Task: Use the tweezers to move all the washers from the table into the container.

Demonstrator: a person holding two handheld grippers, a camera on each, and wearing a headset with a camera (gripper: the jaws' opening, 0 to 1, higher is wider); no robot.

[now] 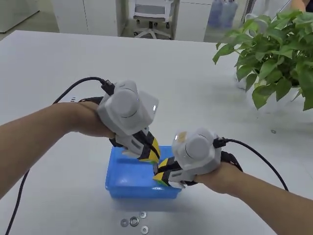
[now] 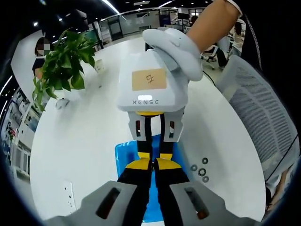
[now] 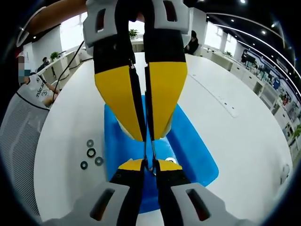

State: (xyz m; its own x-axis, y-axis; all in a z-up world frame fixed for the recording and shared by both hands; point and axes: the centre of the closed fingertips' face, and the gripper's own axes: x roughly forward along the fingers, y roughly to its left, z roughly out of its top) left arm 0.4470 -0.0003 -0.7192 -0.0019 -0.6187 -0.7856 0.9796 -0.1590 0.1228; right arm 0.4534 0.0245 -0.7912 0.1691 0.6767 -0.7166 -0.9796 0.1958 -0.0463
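Note:
Above the blue container (image 1: 128,179) the two grippers meet tip to tip. My left gripper (image 1: 149,152) comes in from the upper left and my right gripper (image 1: 162,175) from the lower right. In the right gripper view thin metal tweezers (image 3: 146,136) run between the left gripper's yellow pads (image 3: 117,96) down into my right gripper (image 3: 150,165). Both pairs of jaws are shut on the tweezers. The left gripper (image 2: 153,165) faces the right gripper's fingers (image 2: 141,139) over the container (image 2: 123,157). Several washers (image 1: 134,223) lie on the table beside the container (image 3: 193,150); the washers (image 3: 91,154) (image 2: 201,170) are bare metal rings.
A potted green plant (image 1: 276,54) stands at the back right of the white table (image 1: 195,83). Black cables (image 1: 73,90) trail from both grippers. An office chair (image 1: 151,17) is beyond the far edge. A mesh chair (image 2: 263,108) is close to the table.

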